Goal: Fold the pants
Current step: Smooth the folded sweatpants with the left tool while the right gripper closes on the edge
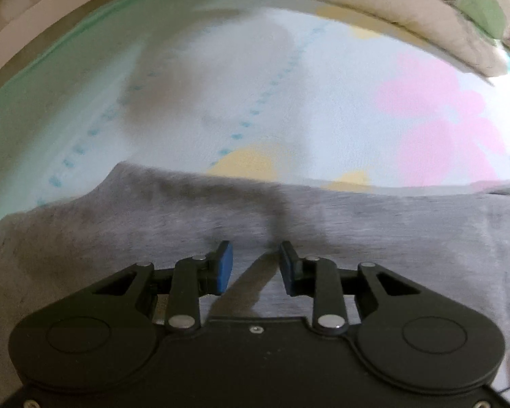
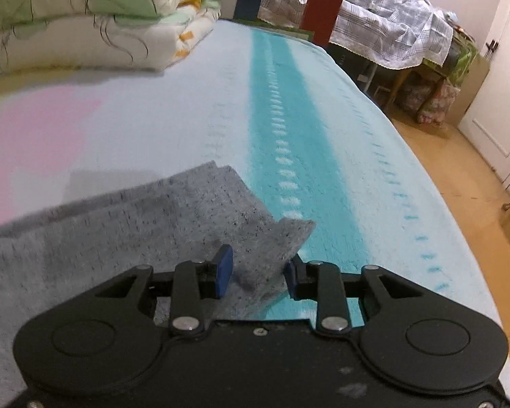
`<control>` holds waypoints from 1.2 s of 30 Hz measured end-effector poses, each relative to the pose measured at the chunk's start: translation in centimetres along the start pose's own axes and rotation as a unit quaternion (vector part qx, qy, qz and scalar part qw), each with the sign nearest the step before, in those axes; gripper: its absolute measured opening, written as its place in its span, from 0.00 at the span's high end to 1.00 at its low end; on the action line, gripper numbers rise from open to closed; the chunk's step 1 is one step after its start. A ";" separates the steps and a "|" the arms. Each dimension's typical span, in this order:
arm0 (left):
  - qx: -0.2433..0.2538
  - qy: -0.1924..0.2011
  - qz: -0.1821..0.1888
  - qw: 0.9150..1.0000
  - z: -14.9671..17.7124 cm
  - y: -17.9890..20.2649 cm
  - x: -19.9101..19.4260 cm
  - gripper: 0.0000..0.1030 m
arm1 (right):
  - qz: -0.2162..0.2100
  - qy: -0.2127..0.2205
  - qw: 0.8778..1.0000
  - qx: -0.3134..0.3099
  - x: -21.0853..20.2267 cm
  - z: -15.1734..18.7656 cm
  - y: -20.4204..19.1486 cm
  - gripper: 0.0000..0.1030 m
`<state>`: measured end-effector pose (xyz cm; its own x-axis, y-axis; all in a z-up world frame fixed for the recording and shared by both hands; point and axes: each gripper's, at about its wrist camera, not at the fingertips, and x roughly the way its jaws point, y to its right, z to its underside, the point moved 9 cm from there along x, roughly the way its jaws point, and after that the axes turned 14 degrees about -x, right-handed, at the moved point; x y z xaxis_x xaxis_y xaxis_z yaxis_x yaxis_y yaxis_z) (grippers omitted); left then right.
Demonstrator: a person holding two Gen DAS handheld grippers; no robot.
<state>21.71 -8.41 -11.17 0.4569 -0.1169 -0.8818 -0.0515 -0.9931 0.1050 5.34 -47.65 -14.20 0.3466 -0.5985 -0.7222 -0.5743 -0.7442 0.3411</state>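
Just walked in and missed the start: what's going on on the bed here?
A person is folding grey pants spread on a bed cover, with a two-finger tool in each hand. The right tool has a lifted corner of the cloth between its fingers; whether it is pinched is unclear. The left tool hovers over the pants, nothing between its fingers. A folded quilt lies further back.

Bed (image 2: 323, 156) is carrying grey pants (image 2: 125, 224) lying flat — folded quilt (image 2: 95, 23) is sitting at its far end.
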 end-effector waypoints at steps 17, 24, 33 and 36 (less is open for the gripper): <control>0.022 -0.011 0.003 1.000 0.6 1.8 2.4 0.56 | -0.221 -0.007 0.969 0.109 -2.5 -6.3 -5.4 0.65; 0.037 -0.001 -0.010 0.999 1.0 1.8 2.3 0.56 | -0.251 -0.069 0.963 0.074 -2.9 -5.7 -10.8 0.64; 0.031 0.008 -0.004 0.999 1.2 1.5 2.0 0.55 | -0.207 -0.148 0.965 0.064 -1.0 -4.6 -14.1 0.66; 0.015 0.013 -0.001 1.000 1.1 1.0 1.9 0.55 | -0.202 -0.142 0.968 0.046 -1.2 -4.6 -14.4 0.98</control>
<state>21.53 -9.64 -13.26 0.4803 -0.1150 -0.8695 -0.0760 -0.9931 0.0894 16.66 -37.61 -15.47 0.3460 -0.1487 -0.9264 -0.5028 -0.8630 -0.0493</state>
